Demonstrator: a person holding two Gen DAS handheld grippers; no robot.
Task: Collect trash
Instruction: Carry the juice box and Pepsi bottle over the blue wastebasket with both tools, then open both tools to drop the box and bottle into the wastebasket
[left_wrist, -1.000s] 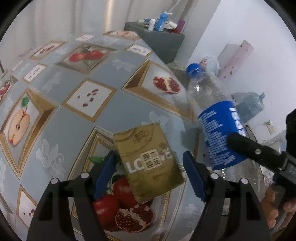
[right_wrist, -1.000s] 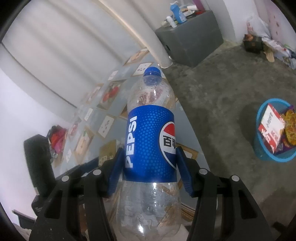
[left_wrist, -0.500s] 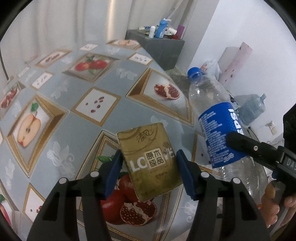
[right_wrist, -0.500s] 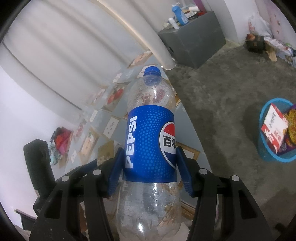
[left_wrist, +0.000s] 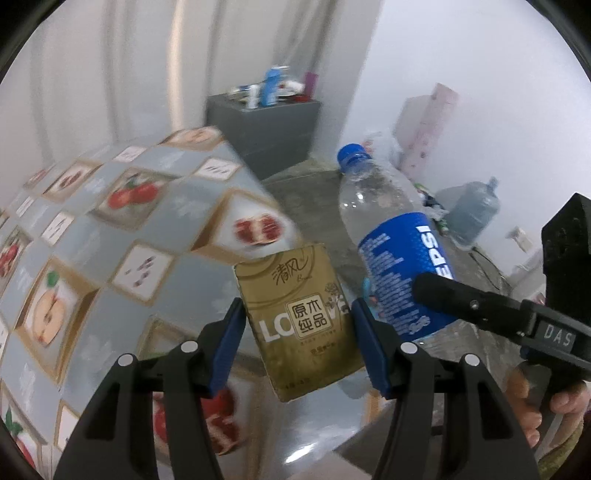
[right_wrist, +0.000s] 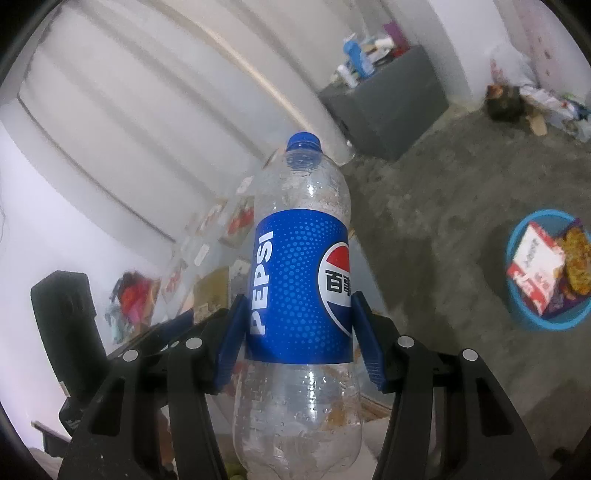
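Tissue pack (left_wrist: 301, 314) between the left hand-held gripper (left_wrist: 298, 345) pads above the surface (left_wrist: 122, 229), bottle (right_wrist: 301, 288) in the right hand-held gripper (right_wrist: 298, 341), basket (right_wrist: 550, 271) on the floor (right_wrist: 436, 206) to the right, cabinet (left_wrist: 264, 127) behind the surface

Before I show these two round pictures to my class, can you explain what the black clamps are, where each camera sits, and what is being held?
There is no robot: a person holds a two-finger clamp in each hand, with a fisheye camera looking along the fingers. The left gripper grips a gold tissue pack above the fruit-patterned tablecloth. The right gripper grips an empty Pepsi bottle. On the floor stands a blue bin already holding packaging.
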